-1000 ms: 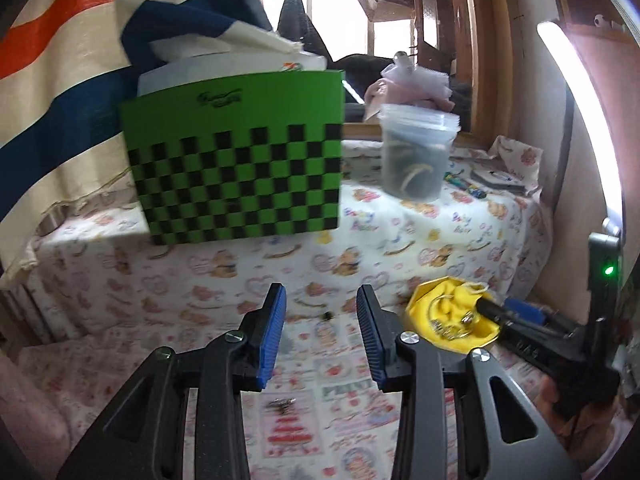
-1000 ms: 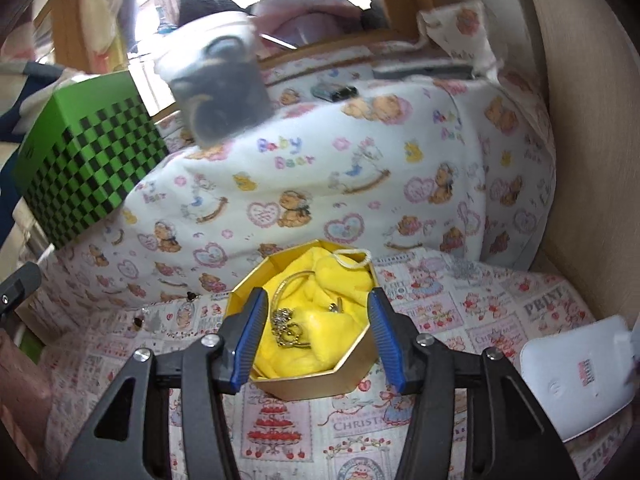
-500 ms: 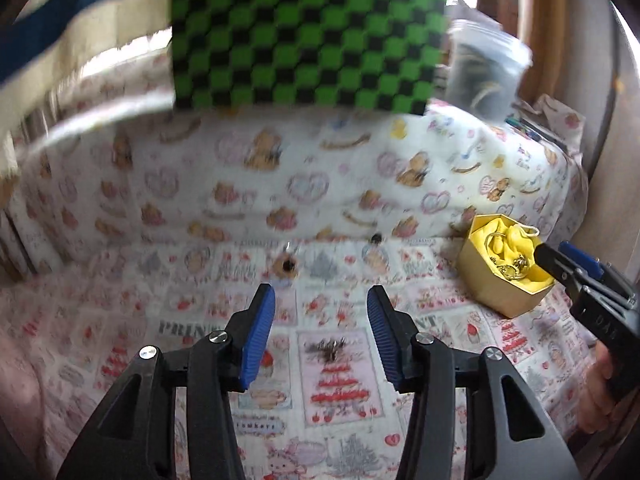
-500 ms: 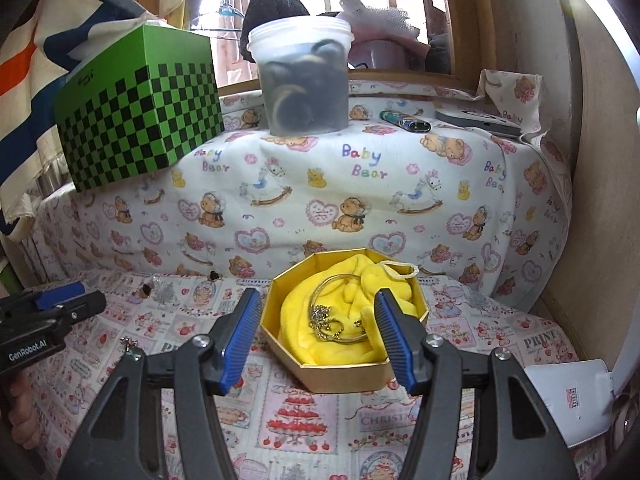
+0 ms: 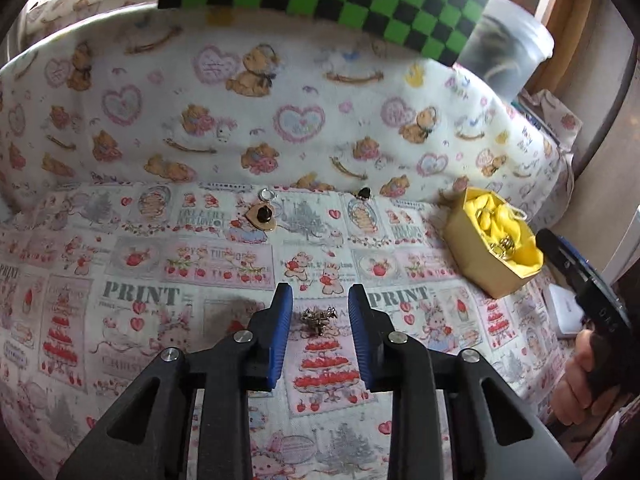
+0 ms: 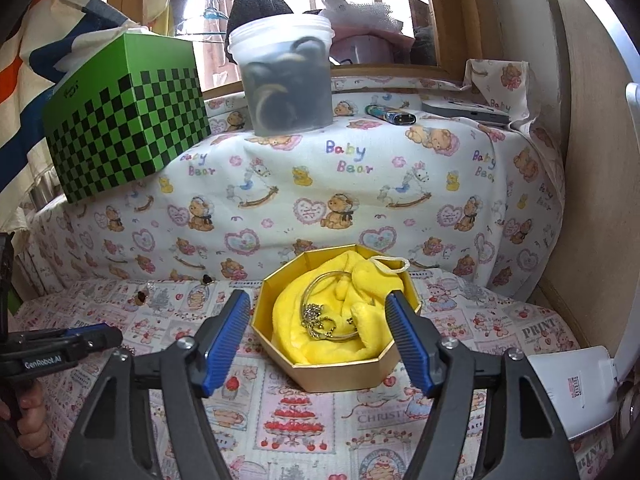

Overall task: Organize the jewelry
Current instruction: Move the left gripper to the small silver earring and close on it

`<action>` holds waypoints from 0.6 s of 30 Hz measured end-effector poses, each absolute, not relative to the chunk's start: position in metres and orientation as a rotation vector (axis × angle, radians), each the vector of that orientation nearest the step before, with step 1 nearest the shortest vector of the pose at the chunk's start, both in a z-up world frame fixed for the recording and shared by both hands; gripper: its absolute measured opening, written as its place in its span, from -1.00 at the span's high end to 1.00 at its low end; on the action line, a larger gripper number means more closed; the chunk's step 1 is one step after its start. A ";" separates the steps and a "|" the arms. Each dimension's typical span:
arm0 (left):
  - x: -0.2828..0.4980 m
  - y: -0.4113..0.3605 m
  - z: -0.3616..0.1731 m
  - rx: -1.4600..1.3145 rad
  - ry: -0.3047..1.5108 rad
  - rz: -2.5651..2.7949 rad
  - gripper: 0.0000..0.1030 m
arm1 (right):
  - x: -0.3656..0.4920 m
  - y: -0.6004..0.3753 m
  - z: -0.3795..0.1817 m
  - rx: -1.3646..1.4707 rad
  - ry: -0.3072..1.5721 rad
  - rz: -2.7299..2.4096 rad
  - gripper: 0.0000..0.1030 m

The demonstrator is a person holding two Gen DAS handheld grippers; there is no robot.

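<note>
A small silver trinket (image 5: 319, 317) lies on the printed cloth between the open fingers of my left gripper (image 5: 319, 300), untouched. A heart-shaped brown piece with a black stud (image 5: 262, 214), a clear ring (image 5: 265, 193) and a black bead (image 5: 364, 192) lie further back. The gold octagonal box (image 6: 338, 372) with yellow cloth holds a bangle and chain (image 6: 320, 320); it also shows in the left wrist view (image 5: 476, 252). My right gripper (image 6: 318, 312) is open wide and empty, its fingers on either side of the box.
A green checkered box (image 6: 124, 128) and a plastic tub (image 6: 290, 76) stand on the raised ledge behind. A lighter (image 6: 390, 114) and a grey case (image 6: 466, 112) lie there too. A white device (image 6: 572, 384) sits at the right edge.
My left gripper has dropped down and forward, so the silver trinket now lies between its fingers. My right gripper has opened wider around the box.
</note>
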State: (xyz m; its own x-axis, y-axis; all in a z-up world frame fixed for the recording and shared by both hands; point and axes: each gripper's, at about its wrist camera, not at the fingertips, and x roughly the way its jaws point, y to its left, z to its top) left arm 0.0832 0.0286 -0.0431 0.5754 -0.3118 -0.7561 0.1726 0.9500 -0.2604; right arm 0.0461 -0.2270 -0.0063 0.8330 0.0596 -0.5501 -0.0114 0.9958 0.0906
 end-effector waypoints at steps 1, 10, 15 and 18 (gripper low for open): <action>0.083 0.028 -0.043 -0.150 0.907 -0.275 0.48 | 0.046 -0.226 -0.006 0.083 0.585 0.035 -0.32; 0.084 0.029 -0.050 -0.132 0.910 -0.256 0.49 | 0.050 -0.233 -0.010 0.103 0.601 0.020 -0.32; 0.083 0.024 -0.053 -0.120 0.915 -0.273 0.48 | 0.051 -0.234 -0.010 0.107 0.607 0.018 -0.32; 0.083 0.019 -0.057 -0.092 0.925 -0.266 0.49 | 0.051 -0.234 -0.010 0.107 0.607 0.017 -0.32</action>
